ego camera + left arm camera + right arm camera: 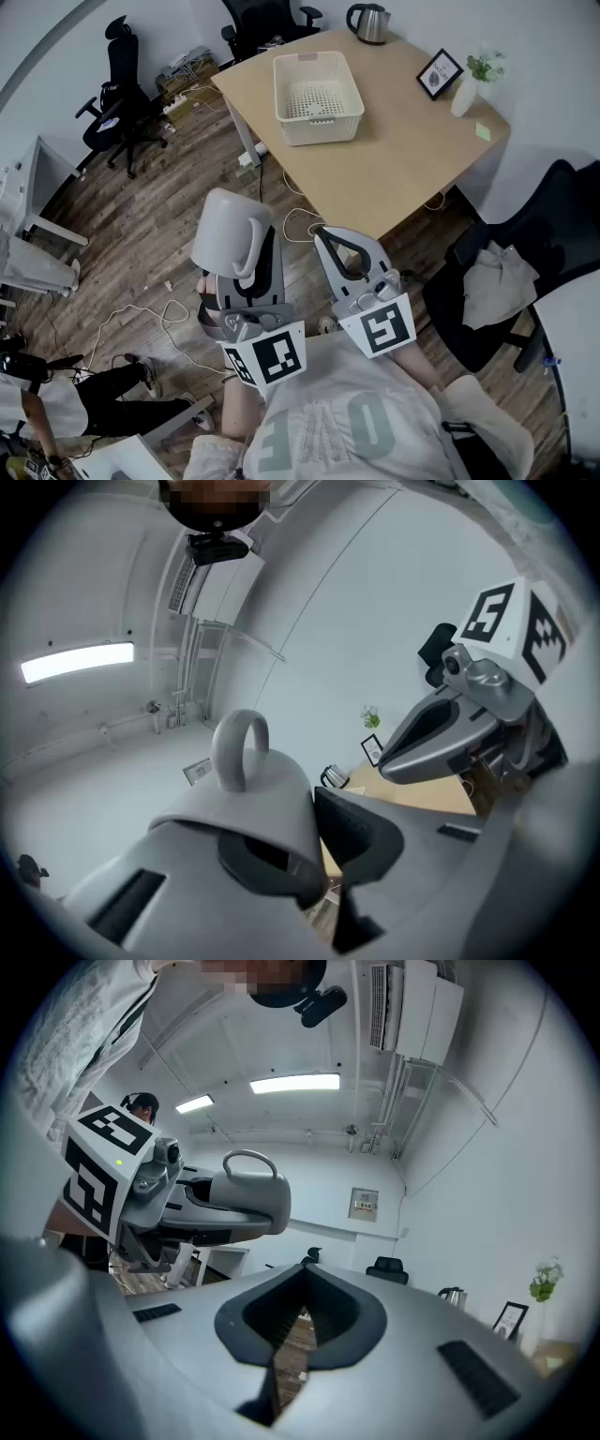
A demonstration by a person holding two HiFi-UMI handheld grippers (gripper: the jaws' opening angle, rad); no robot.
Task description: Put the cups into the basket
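My left gripper (251,267) is shut on a pale grey cup (232,235), held upside down with its handle to the right, above the wooden floor in front of the table. In the left gripper view the cup (246,803) is clamped by its rim between the jaws of that gripper (314,850). Beside it my right gripper (339,251) is shut with nothing in it, and its jaws (298,1305) meet at a thin slit. A cream perforated basket (317,97) stands empty on the far part of the light wooden table (394,169), well ahead of both grippers.
On the table's far side are a kettle (369,22), a framed picture (439,74) and a small plant in a white vase (469,89). Office chairs stand at the left (122,94) and right (525,262). Cables (141,314) trail over the floor.
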